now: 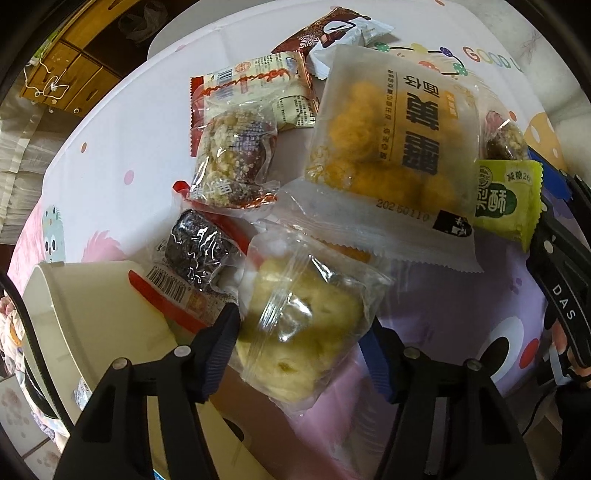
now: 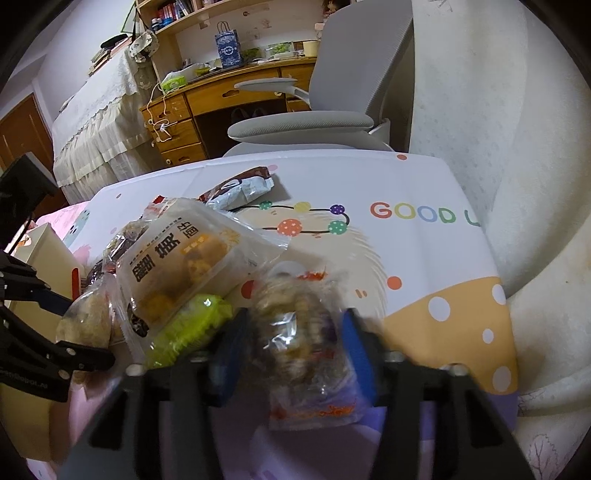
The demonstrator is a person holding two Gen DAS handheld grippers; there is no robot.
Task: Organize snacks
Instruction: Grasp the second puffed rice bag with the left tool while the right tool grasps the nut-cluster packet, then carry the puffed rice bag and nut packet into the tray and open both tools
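1. Left claw (image 1: 301, 350): pointed down, jaws partly spread around a clear-wrapped pale yellow pastry (image 1: 295, 325). The dark finger is seen touching the wrapper; contact on the blue-padded side cannot be told.
2. Right claw (image 2: 295, 350): blue pads are seen closed in on a clear bag of nut-crusted snack (image 2: 306, 332); the view is blurred, but the bag looks pinched.
3. Pile beside the claws on the surface (image 2: 406, 240): a large frosted bag of orange balls (image 1: 391, 147) lies on top, a green packet (image 1: 506, 199) just beside it, a dark seaweed-like bar (image 1: 199, 247) is seen near the left claw.
4. A brown-and-white packet (image 1: 332, 33) is seen toward the far edge.
5. A cream box (image 1: 92, 314) is seen at the near left edge.
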